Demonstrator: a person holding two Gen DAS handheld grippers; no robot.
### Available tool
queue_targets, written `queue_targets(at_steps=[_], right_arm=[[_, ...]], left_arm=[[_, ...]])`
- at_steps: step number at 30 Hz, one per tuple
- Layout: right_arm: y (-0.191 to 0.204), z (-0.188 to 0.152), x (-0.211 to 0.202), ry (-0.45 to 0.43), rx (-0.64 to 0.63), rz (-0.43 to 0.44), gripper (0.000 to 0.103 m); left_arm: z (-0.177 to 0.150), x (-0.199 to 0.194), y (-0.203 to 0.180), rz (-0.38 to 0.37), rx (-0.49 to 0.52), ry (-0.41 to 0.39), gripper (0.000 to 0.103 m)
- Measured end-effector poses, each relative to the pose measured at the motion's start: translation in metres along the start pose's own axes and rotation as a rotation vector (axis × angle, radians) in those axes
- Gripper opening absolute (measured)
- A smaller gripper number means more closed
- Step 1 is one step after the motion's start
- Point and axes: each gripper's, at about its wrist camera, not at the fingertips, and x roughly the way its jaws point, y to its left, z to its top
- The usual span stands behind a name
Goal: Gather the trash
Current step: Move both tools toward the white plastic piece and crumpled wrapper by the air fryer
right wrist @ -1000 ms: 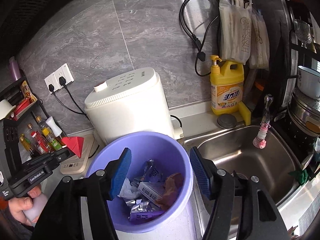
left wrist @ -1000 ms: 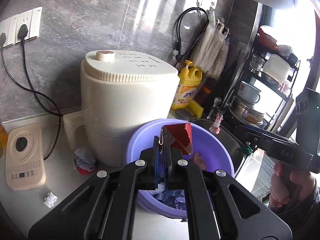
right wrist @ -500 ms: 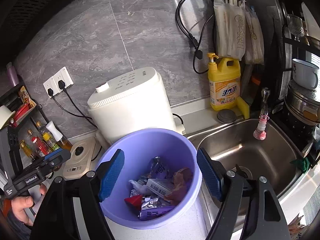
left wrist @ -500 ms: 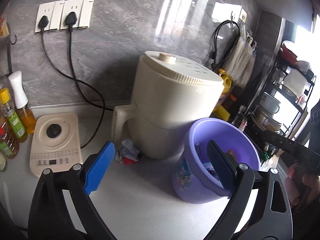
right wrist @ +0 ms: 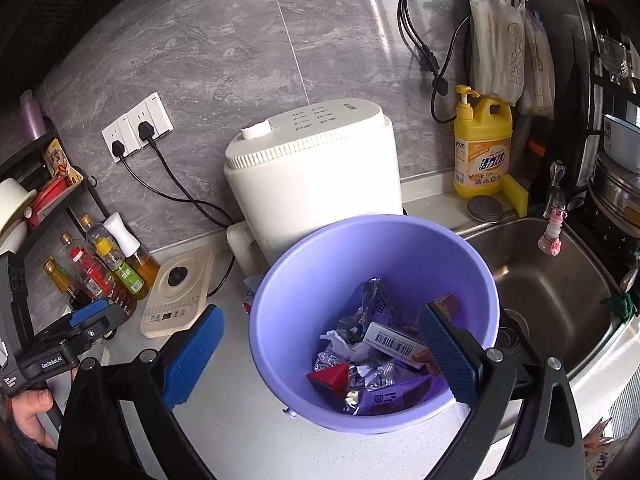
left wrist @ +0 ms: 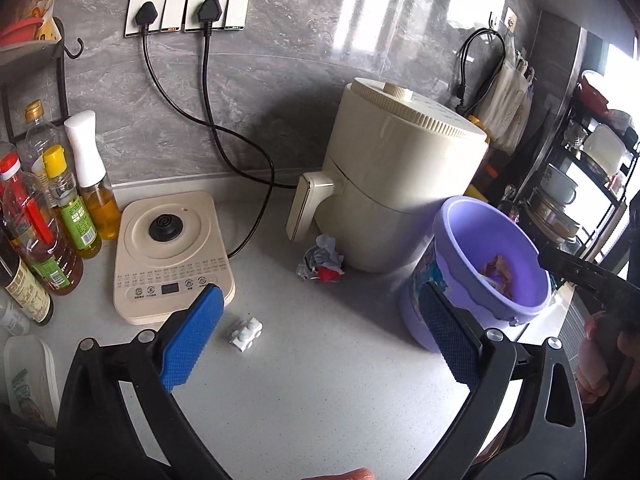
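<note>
A purple bucket [right wrist: 372, 264] stands on the grey counter and holds several wrappers, among them a red piece [right wrist: 330, 376]. It also shows at the right of the left wrist view [left wrist: 460, 240]. My left gripper [left wrist: 316, 340] is open and empty above the counter. A small white scrap [left wrist: 245, 331] lies just ahead of its left finger. A crumpled blue, white and red wad [left wrist: 322, 258] lies against the cream appliance [left wrist: 396, 184]. My right gripper [right wrist: 320, 354] is open and empty, its jaws straddling the bucket's near rim.
A cream induction base [left wrist: 170, 252] sits left of the appliance, with oil and sauce bottles [left wrist: 60, 208] at the far left. Power cords [left wrist: 240, 160] trail across the wall and counter. A steel sink [right wrist: 552, 288] and yellow detergent bottle [right wrist: 482, 148] lie right of the bucket.
My left gripper opened and dropped the red piece into the bucket, then pulled back and swung left toward the counter. My right gripper stayed open and eased closer over the bucket.
</note>
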Motion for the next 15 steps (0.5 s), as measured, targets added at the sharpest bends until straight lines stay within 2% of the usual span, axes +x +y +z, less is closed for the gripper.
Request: queue_targets(at_steps=[11,13,15], right_arm=[[0.057,-0.023,0.011,0.049,-0.069,0.055,0.095],[0.071,-0.025,0.017,0.06,-0.099,0.068,0.093],[0.083,-0.027,0.024,0.079,-0.124,0.08,0.087]], left_arm=[[-0.025,0.001,0.036,-0.01,-0.004,0.059,0.096],[-0.029,0.005,0.044,-0.008,-0.015,0.075,0.092],[-0.032,0.01,0.05,-0.01,-0.025,0.099,0.081]])
